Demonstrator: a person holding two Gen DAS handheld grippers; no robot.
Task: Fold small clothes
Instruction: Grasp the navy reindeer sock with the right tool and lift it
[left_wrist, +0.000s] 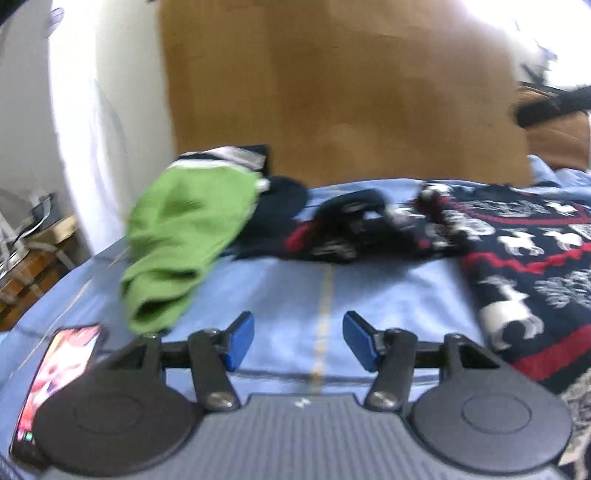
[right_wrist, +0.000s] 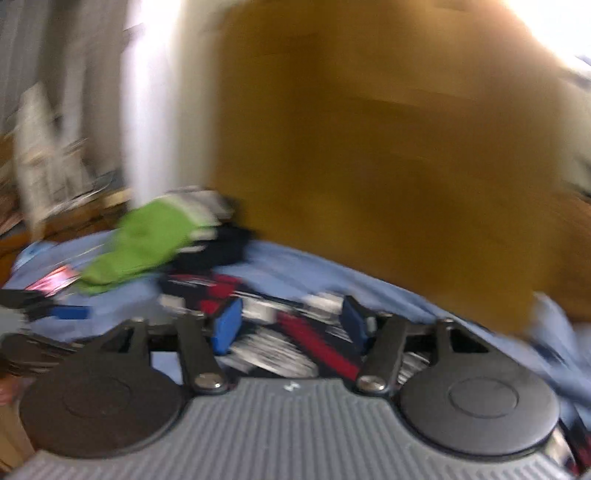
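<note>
A navy sweater with white reindeer and red zigzags (left_wrist: 524, 258) lies spread on the blue bedsheet (left_wrist: 332, 288), its sleeve reaching left. A folded green garment (left_wrist: 184, 229) lies at the left on a dark and striped pile (left_wrist: 240, 157). My left gripper (left_wrist: 298, 341) is open and empty above bare sheet, left of the sweater. In the blurred right wrist view my right gripper (right_wrist: 291, 325) is open over the sweater (right_wrist: 295, 339), with the fabric between and under its jaws. The green garment (right_wrist: 147, 236) shows beyond at the left.
A phone with a lit screen (left_wrist: 59, 373) lies on the sheet at the near left. A brown wooden headboard (left_wrist: 332, 92) stands behind the bed. A wooden side table with cables (left_wrist: 33, 243) is beyond the bed's left edge. The left gripper's blue finger (right_wrist: 70, 312) shows at the left.
</note>
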